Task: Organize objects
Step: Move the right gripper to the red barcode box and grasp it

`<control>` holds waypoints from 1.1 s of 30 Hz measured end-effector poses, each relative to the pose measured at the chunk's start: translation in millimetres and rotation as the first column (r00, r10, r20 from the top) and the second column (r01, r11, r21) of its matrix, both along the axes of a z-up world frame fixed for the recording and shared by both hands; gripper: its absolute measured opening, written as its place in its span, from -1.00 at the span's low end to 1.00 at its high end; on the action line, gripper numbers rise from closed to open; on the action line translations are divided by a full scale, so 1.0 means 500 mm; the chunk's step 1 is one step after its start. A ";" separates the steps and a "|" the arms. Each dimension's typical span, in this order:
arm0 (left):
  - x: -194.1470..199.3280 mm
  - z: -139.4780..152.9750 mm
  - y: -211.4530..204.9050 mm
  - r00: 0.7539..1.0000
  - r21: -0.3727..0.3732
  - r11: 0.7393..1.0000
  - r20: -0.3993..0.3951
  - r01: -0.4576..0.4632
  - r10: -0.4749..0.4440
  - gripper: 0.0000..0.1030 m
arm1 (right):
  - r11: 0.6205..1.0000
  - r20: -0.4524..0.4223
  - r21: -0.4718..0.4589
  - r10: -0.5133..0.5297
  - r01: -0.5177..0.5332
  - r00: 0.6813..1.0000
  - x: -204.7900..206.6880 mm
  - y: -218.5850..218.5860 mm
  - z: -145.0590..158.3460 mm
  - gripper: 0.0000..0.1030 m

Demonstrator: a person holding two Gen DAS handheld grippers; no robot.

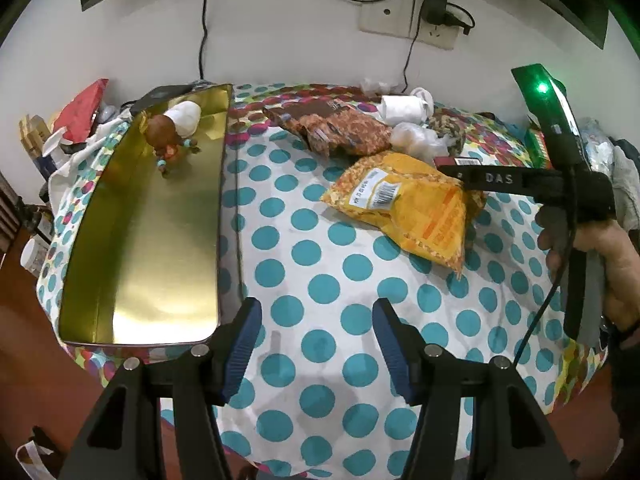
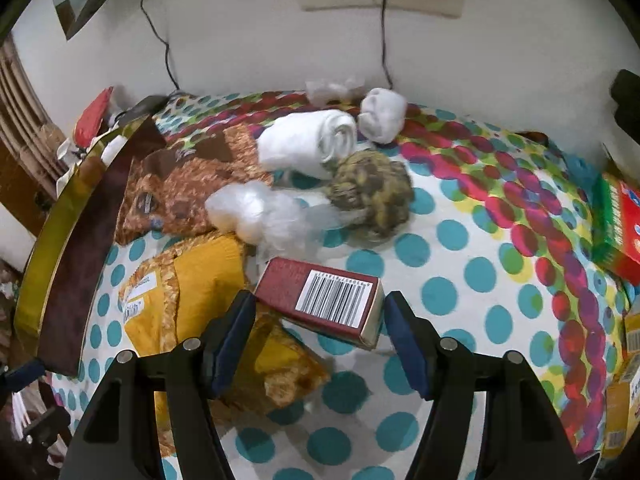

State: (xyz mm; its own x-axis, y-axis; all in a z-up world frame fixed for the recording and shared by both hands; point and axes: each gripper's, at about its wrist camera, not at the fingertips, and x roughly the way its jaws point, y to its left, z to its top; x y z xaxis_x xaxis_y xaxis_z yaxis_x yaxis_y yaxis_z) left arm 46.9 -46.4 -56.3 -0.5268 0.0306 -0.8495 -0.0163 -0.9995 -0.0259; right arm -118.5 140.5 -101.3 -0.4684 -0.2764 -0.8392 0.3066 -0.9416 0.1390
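On a table under a white cloth with teal polka dots [image 1: 320, 264], a shallow rectangular gold tin tray [image 1: 160, 216] lies at nine o'clock in the left wrist view. It holds only a small brown and white figurine with beads [image 1: 172, 128] at its far end; the rest is bare.

The left gripper [image 1: 316, 344] hangs over bare cloth, its blue pads [image 1: 244, 344] set wide apart with nothing between them.

In the right wrist view, the right gripper [image 2: 320, 332] straddles a small dark red cardboard box with a barcode [image 2: 328, 300], which rests partly on a yellow plastic snack bag [image 2: 200, 292]. The pads flank the box without clearly pressing it.

At twelve o'clock wait a brown patterned snack bag [image 2: 180, 192], a rolled white cloth [image 2: 308, 140], a crumpled clear plastic bag [image 2: 256, 212] and a mottled olive bundle [image 2: 372, 196].

Sorting looks barely begun: nearly everything is loose outside the tray.
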 end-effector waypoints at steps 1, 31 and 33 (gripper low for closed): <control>-0.002 -0.002 0.001 1.000 0.001 1.000 0.006 0.001 -0.001 0.15 | 1.000 -0.007 0.005 -0.007 0.007 1.000 0.000 -0.002 0.000 0.23; -0.105 0.035 -0.035 0.999 0.059 0.998 -0.028 -0.033 0.035 0.15 | 0.983 -0.080 0.001 0.181 -0.182 0.980 -0.031 -0.016 0.003 -0.09; -0.134 0.036 -0.042 0.999 0.066 0.997 -0.016 -0.036 0.037 0.15 | 0.979 -0.071 -0.008 0.203 -0.204 0.977 -0.046 -0.016 0.001 0.04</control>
State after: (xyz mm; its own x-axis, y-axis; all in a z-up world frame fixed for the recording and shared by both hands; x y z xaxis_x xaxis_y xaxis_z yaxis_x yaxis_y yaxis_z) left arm -20.4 -67.2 -38.2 -0.5429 0.0668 -0.8371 0.0192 -0.9956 -0.0919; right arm -141.3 132.3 -100.7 -0.4576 -0.3846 -0.8017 0.5012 -0.8563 0.1247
